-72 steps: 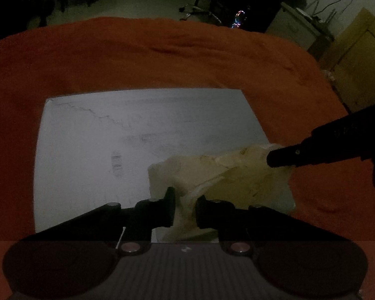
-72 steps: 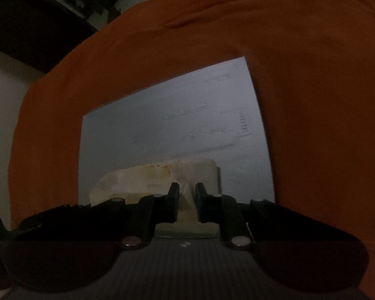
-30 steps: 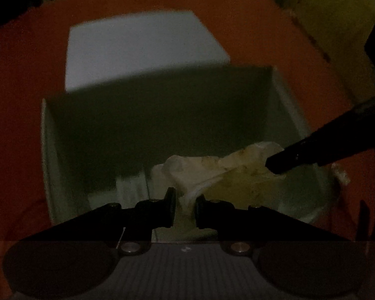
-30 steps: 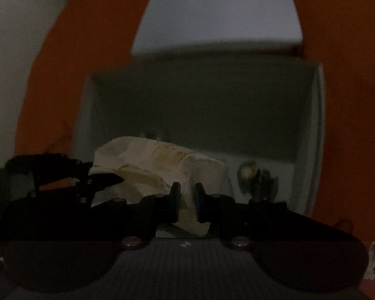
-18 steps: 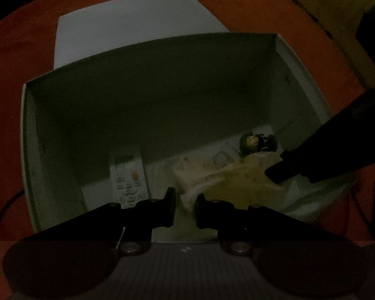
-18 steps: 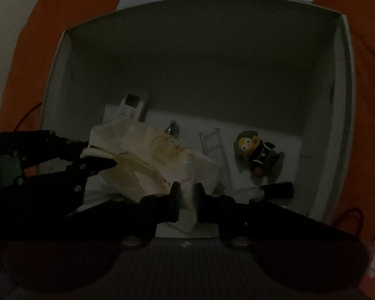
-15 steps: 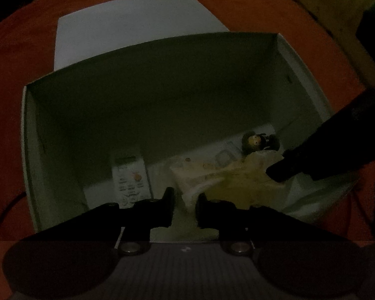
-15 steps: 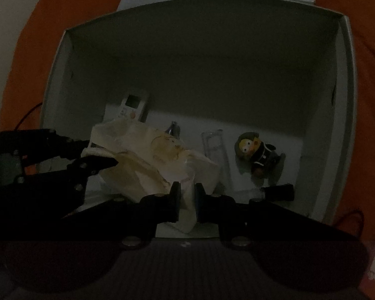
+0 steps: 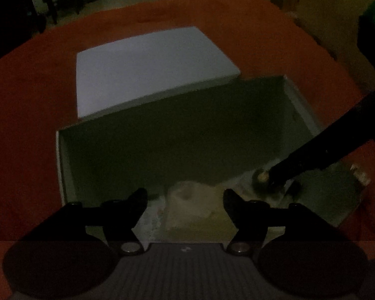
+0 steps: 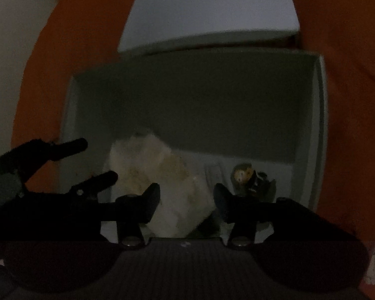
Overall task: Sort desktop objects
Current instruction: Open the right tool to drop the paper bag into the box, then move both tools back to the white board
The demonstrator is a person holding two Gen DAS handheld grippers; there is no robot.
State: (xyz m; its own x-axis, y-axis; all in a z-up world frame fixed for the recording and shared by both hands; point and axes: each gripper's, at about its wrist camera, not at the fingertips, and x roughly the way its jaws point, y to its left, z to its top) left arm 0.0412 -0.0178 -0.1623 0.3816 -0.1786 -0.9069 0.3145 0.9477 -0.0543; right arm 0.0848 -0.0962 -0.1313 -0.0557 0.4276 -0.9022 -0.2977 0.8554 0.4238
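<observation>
Orange cloth [image 9: 32, 100] covers the whole surface, and on it lies a flat white board [image 9: 150, 70] with an open white box [image 9: 62, 165] just in front of it, the box's far wall touching or overlapping the board's near edge. Inside the box, on its floor, rests a crumpled cream plastic bag [image 10: 160, 187], free of both tools. The left gripper [image 9: 185, 197] has its fingers spread wide above the bag; the right gripper [image 10: 186, 195] is likewise spread apart. Beside the bag, toward the box's right wall, sits a small toy figure [image 10: 247, 177] with a pale face.
</observation>
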